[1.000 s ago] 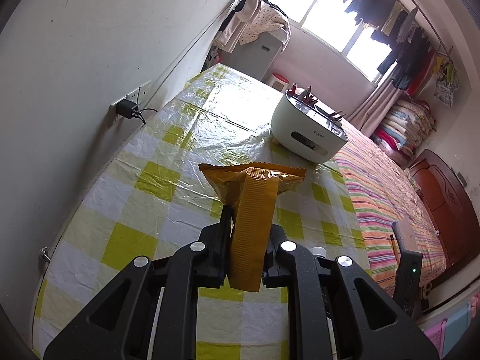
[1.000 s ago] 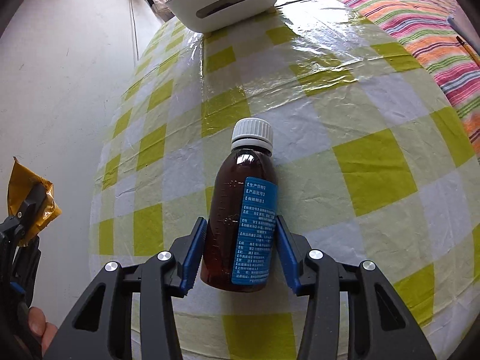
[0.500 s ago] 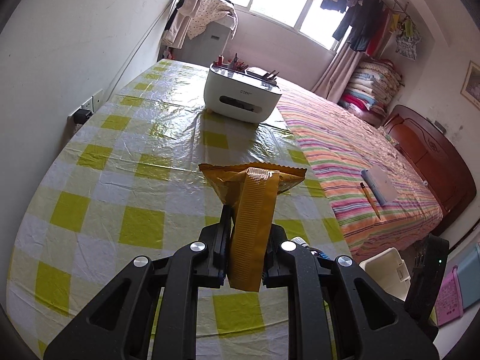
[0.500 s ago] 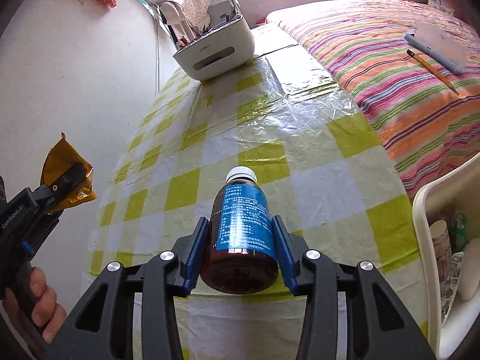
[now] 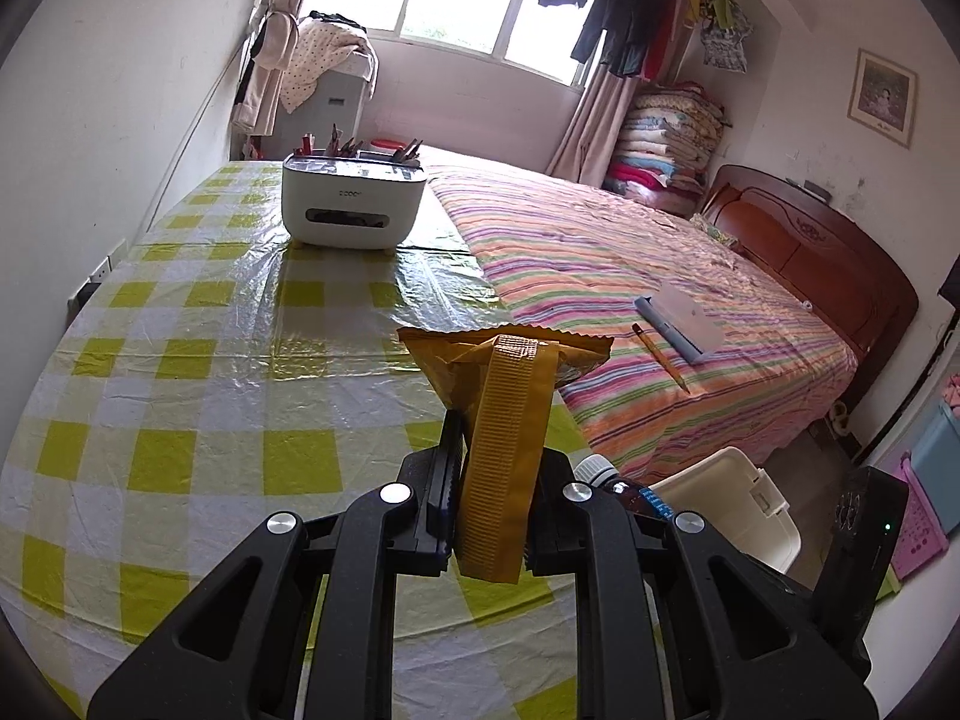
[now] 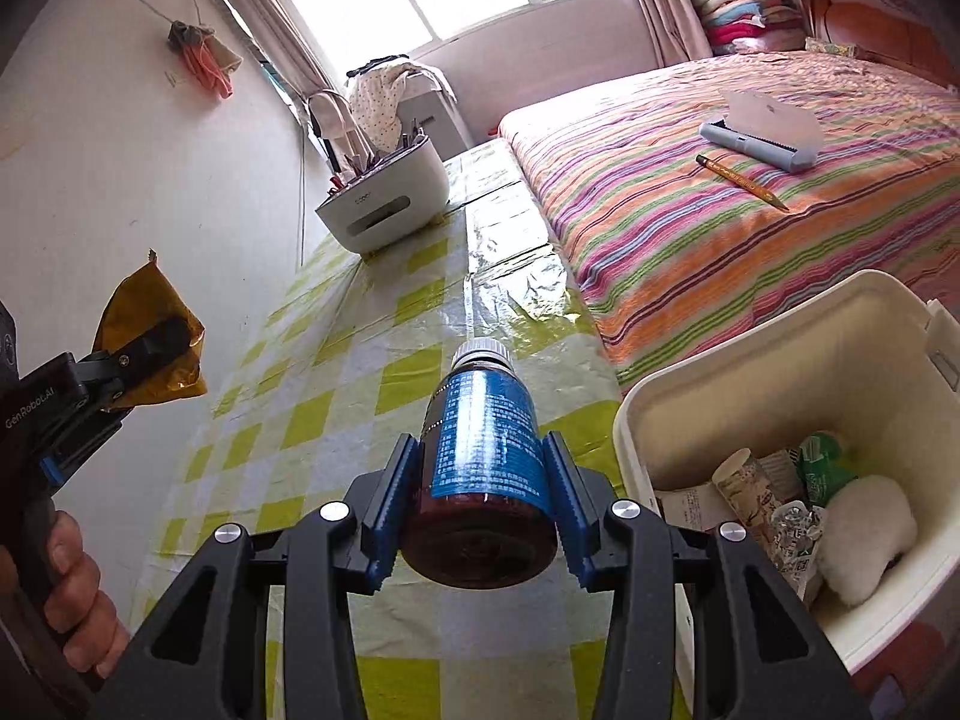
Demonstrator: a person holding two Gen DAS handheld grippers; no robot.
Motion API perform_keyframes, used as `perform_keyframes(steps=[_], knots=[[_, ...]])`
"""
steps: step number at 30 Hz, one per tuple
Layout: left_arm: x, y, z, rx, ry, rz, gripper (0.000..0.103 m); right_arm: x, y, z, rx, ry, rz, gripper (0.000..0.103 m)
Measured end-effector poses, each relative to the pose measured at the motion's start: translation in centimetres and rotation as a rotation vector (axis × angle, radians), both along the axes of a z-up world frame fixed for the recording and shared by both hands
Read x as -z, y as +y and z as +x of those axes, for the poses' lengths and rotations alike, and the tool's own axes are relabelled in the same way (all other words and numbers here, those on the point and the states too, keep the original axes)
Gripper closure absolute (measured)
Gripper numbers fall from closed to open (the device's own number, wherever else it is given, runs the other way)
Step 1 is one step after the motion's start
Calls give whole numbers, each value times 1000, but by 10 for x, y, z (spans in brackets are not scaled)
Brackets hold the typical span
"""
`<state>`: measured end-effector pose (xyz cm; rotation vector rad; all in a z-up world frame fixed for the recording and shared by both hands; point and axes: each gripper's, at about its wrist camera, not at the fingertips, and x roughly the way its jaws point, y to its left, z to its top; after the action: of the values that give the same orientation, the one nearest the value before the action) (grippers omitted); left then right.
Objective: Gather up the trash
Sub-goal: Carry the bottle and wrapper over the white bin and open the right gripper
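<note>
- A counter (image 5: pixel 180 360) in a yellow-and-white checked cloth runs away from the viewer, with a striped bed (image 5: pixel 660 276) along its right edge.
- A white bin (image 6: pixel 780 372) stands on the floor at the near right corner of the counter, below counter level. It already holds paper and wrappers.
- The right gripper (image 6: pixel 483 498) is closed around a brown bottle (image 6: pixel 486 450) with a blue label. The bottle's long axis points forward, cap away from the viewer, and it is lifted off the counter.
- The bin lies just to the right of and below the bottle, so the right gripper is much the nearer of the two. Its likely next move is a short swing right and down.
- The left gripper (image 5: pixel 489 516) is closed on a crumpled orange wrapper (image 5: pixel 504 420), held upright above the counter.
- From the left gripper the bin (image 5: pixel 726 492) lies to the right, beyond the right gripper, so the wrapper has farther to go.
</note>
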<state>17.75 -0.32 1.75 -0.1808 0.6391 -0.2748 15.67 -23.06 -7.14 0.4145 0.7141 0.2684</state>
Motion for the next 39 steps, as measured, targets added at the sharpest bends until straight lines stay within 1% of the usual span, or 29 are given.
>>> perform_keyframes(steps=[5, 10, 12, 17, 20, 24, 28, 32, 39], knots=[[7, -27, -2, 38, 11, 22, 88, -3, -25, -9, 84, -43, 19, 61], [10, -47, -2, 72, 15, 14, 88, -7, -45, -19, 159, -84, 20, 61], [12, -55, -3, 87, 19, 12, 88, -7, -54, -22, 187, -88, 27, 61], [13, -81, -9, 126, 0, 40, 88, -5, -79, -29, 256, -91, 64, 61], [15, -91, -11, 151, 7, 22, 88, -5, -89, -35, 292, -96, 68, 61], [17, -103, -11, 183, 27, 19, 88, -5, -98, -38, 321, -101, 56, 61], [15, -115, -9, 199, 8, 41, 88, -2, -108, -36, 352, -92, 67, 61], [15, -120, -6, 206, 18, 16, 88, 1, -116, -37, 376, -88, 82, 61], [17, -136, -8, 240, 14, 22, 87, 0, -123, -43, 406, -103, 80, 61]])
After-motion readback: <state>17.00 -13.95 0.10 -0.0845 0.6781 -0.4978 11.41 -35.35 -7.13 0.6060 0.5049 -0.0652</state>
